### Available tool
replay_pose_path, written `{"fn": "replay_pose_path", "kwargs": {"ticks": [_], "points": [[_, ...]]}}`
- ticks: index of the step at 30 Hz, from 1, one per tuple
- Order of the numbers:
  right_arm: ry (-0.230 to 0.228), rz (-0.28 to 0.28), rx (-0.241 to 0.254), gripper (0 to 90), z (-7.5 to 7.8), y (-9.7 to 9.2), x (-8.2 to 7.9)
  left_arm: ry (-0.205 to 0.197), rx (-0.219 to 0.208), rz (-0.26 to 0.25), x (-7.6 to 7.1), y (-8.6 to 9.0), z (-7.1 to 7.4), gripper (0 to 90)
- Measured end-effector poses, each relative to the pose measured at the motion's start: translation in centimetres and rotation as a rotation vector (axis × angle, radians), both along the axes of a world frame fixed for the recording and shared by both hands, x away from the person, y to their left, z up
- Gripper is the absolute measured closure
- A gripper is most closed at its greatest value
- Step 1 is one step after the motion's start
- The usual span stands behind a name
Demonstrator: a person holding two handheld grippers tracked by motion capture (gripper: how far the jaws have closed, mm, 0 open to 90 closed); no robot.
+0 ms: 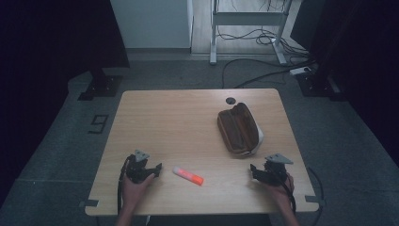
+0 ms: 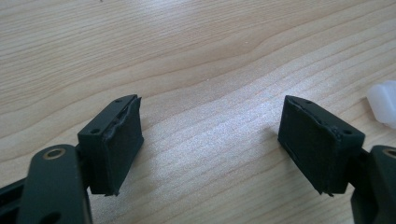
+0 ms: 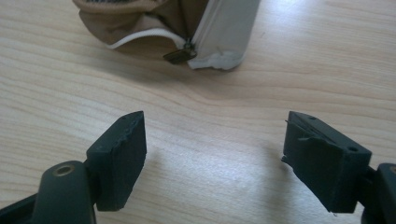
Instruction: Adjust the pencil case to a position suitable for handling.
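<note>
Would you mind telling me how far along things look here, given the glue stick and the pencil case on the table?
Done: the brown pencil case looks unzipped, its zipper pull at the end. In hand: nothing; the left gripper and right gripper are open and empty over the table. Left: the glue stick lies loose between them, outside the case.

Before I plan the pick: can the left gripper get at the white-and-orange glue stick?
Probably yes: the left gripper is open, and the white-and-orange glue stick lies just beside it on bare wooden table.
</note>
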State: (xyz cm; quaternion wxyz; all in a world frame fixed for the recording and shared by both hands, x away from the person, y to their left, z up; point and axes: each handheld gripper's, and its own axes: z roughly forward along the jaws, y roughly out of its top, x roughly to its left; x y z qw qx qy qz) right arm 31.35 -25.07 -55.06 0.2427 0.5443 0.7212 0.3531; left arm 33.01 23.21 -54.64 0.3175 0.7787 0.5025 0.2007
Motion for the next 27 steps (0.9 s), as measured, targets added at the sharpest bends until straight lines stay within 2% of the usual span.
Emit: {"fn": "replay_pose_path", "kwargs": {"ticks": [16,27], "points": [[-0.042,-0.035,0.047,21.1,1.0,-1.6,0.1,0.0,0.0,0.0,0.0,0.0,0.0,21.4],[-0.063,-0.056,0.061,20.5,1.8,-2.3,0.4,0.0,0.0,0.0,0.0,0.0,0.0,21.5]]}}
